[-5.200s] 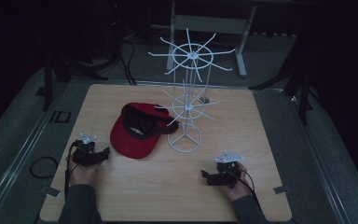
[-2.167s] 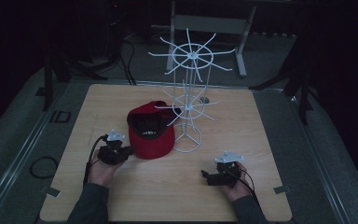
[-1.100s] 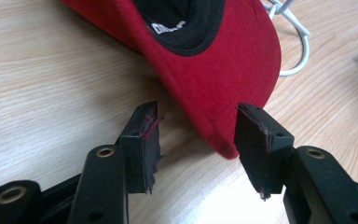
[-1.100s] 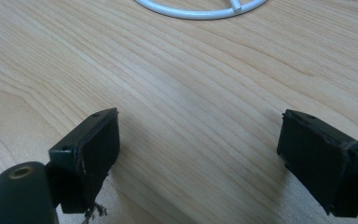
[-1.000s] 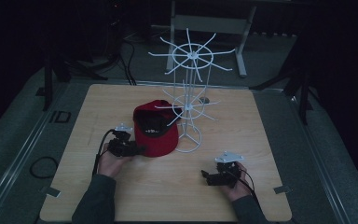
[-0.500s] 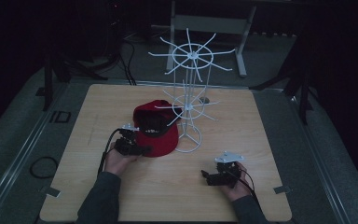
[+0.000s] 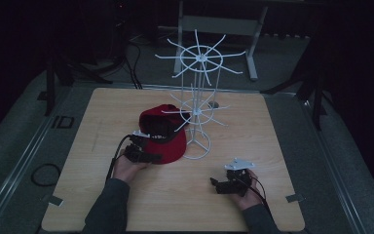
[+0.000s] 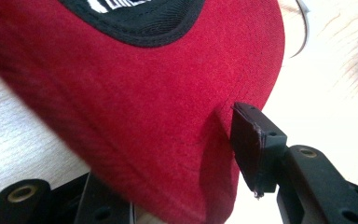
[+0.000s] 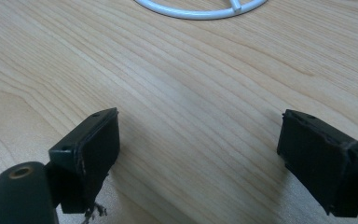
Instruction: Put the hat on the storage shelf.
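A red cap [image 7: 164, 142] with a black inner band lies on the wooden table [image 7: 272, 126], against the base of a white wire hat stand [image 7: 197, 109]. My left gripper [image 7: 145, 152] is at the cap's near left edge. In the left gripper view the cap [image 8: 135, 93] runs between the jaws. The right pad [image 8: 254, 140] dents the red fabric, and the other jaw lies under the cloth. These jaws have just been closing on the cap. My right gripper [image 7: 220, 185] rests open on the table near the front right, with bare wood between its pads [image 9: 93, 149].
The stand's ring base [image 9: 200, 11] lies just ahead of the right gripper. Its white wire arms [image 7: 200, 57] spread out above the cap. A cable [image 7: 43, 173] loops on the grey floor left of the table.
The left hand has shifted a little to the right and down along the cap's near edge. The cap has stayed by the stand. The right hand has not moved.
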`<state>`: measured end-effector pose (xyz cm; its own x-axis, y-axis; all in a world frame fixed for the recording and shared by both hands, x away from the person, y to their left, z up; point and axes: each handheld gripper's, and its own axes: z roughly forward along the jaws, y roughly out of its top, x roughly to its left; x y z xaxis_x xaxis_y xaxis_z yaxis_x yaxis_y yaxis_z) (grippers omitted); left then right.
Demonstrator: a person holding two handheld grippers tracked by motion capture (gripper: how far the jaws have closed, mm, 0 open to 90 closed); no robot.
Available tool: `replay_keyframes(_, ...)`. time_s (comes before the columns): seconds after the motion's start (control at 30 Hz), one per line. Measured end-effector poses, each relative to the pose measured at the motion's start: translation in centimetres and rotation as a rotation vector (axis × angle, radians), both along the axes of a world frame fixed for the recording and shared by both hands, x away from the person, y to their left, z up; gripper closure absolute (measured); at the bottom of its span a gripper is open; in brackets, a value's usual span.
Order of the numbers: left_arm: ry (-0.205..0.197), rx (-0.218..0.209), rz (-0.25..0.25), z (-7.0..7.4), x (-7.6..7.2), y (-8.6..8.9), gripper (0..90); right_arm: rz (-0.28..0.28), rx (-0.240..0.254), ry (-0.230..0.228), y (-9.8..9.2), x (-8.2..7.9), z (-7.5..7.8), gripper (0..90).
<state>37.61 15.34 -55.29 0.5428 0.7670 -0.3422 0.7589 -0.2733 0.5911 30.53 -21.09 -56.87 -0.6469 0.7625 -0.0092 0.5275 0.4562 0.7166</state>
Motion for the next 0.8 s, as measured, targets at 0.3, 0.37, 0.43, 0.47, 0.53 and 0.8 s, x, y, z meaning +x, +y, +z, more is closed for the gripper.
replay_keyframes(0.3, -0.063, 0.011, -0.033, 0.6, -0.8, -0.4, 68.9, 0.001, 0.000, 0.000, 0.0, 0.0, 0.0, 12.8)
replay_keyframes(0.37, -0.087, 0.016, -0.039, 0.7, -1.2, -0.5, 72.1, 0.001, -0.001, 0.000, 0.0, 0.0, 0.0, 12.8)
replay_keyframes(0.43, -0.105, 0.015, -0.044, 0.8, -1.6, -0.5, 75.7, 0.000, 0.000, 0.000, 0.0, 0.0, 0.0, 12.8)
replay_keyframes(0.47, -0.120, 0.007, -0.047, 0.7, -1.9, -0.4, 77.9, 0.001, 0.000, -0.001, 0.0, 0.0, 0.0, 12.8)
replay_keyframes(0.53, -0.150, 0.000, -0.047, 0.7, -2.4, -0.3, 83.1, 0.002, -0.001, -0.003, 0.0, 0.0, 0.0, 12.8)
replay_keyframes(0.8, -0.242, -0.040, -0.023, -0.3, -3.7, 0.5, 85.5, 0.002, -0.001, -0.002, 0.0, 0.0, 0.0, 12.8)
